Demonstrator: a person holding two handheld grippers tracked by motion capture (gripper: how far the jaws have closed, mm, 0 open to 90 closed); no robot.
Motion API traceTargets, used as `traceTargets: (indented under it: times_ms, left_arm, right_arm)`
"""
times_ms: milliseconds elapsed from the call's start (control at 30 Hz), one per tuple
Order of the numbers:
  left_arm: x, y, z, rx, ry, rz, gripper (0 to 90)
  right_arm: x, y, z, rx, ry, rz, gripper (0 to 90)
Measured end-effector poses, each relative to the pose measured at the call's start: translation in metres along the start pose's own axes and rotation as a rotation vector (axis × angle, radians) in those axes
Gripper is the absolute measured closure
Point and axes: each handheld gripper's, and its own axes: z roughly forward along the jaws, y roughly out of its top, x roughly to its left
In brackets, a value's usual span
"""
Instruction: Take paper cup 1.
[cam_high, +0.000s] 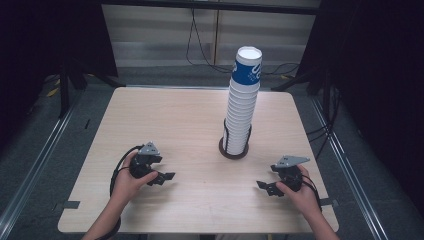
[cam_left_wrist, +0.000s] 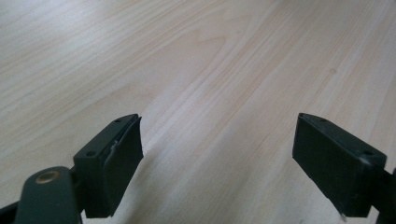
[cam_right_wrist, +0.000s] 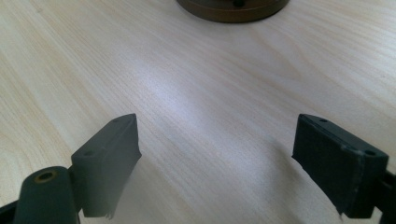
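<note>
A tall stack of white paper cups, the top one with a blue band, stands in a dark round holder at the middle of the light wooden table. My left gripper rests low at the front left, held by a hand, jaws wide apart with bare wood between them. My right gripper sits at the front right, also open and empty. In the right gripper view the holder's brown base lies straight ahead at the top edge.
Black cables run over the floor behind the table. Dark stands and metal rails flank the table's left and right sides. The table's front edge lies just below both hands.
</note>
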Motion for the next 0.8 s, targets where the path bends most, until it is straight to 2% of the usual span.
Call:
traceTargets:
  times_ms: [233, 433, 467, 600, 800]
  left_arm:
    - [-0.002, 0.002, 0.001, 0.000, -0.031, -0.005, 15.9]
    - [-0.002, 0.005, -0.002, -0.001, -0.039, -0.005, 15.9]
    - [-0.003, 0.006, -0.001, -0.014, -0.044, -0.018, 15.9]
    - [-0.003, 0.011, -0.001, -0.011, -0.039, -0.038, 15.9]
    - [-0.007, 0.020, -0.003, -0.013, -0.051, -0.026, 15.9]
  right_arm:
    - [0.000, 0.000, 0.000, 0.002, 0.010, 0.006, 14.0]
    - [0.001, 0.001, 0.000, 0.001, 0.021, -0.003, 14.0]
    - [0.001, 0.001, 0.000, 0.002, 0.023, -0.006, 14.0]
    - [0.001, 0.001, 0.000, -0.001, 0.040, -0.008, 14.0]
    - [0.002, 0.001, -0.001, -0.001, 0.058, -0.013, 14.0]
